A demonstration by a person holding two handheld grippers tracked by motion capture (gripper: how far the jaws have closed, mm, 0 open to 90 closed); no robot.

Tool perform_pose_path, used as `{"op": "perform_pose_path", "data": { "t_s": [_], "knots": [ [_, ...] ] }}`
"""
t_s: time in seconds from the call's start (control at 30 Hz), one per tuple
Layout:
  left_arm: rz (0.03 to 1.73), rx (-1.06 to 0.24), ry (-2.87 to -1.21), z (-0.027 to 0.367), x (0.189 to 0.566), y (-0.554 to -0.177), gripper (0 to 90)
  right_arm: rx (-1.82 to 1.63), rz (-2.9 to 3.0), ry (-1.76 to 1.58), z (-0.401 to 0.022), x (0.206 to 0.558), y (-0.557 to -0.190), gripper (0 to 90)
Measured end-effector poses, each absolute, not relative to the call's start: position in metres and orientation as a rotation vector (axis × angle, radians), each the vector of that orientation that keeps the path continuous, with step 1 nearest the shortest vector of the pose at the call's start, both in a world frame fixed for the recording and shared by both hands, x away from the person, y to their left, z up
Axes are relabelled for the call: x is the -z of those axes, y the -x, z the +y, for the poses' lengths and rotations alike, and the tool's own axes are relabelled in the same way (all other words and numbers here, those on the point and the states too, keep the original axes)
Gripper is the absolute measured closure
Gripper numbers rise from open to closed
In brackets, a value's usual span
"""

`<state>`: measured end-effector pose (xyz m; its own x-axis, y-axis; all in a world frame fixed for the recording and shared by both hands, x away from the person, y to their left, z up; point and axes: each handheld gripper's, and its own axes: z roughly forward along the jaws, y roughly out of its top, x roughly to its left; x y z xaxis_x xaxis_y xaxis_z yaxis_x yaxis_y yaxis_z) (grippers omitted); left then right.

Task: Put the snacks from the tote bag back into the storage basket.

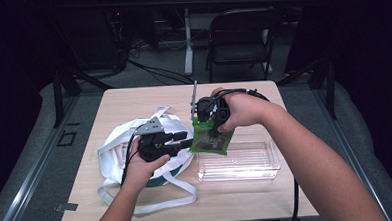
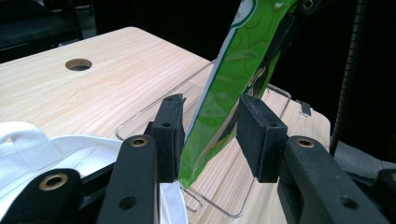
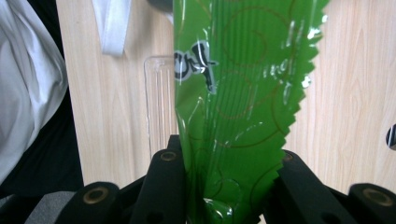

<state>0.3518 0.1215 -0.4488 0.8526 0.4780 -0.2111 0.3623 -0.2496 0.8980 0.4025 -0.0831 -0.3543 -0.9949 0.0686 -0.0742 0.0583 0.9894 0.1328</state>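
A green snack packet (image 1: 211, 140) hangs upright over the left end of a clear plastic box (image 1: 239, 161). My right gripper (image 1: 212, 126) comes down from above and is shut on the packet's top; in the right gripper view its jaws pinch the crimped green foil (image 3: 233, 93). My left gripper (image 1: 186, 141) reaches in level from the left, over a white cloth bag (image 1: 120, 144). In the left gripper view the packet (image 2: 229, 79) stands between the pads. It lies against one pad (image 2: 170, 135), while the other pad (image 2: 259, 135) is clear of it, so this gripper is open.
The wooden table (image 1: 133, 100) carries the white bag at the left, with straps trailing toward the front edge, and the clear box at centre right. A round cable hole (image 2: 78, 64) is in the tabletop. A dark folding chair (image 1: 241, 38) stands beyond the far edge.
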Motion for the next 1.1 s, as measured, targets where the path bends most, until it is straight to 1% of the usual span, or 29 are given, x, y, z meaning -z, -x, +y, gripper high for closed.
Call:
{"op": "perform_pose_path", "data": {
  "t_s": [1.1],
  "knots": [
    [0.693,-0.151,-1.847,0.137,0.451,-0.359,62.4,-0.087,2.983,-0.129,-0.106,0.373,-0.421,75.8]
  ]
}}
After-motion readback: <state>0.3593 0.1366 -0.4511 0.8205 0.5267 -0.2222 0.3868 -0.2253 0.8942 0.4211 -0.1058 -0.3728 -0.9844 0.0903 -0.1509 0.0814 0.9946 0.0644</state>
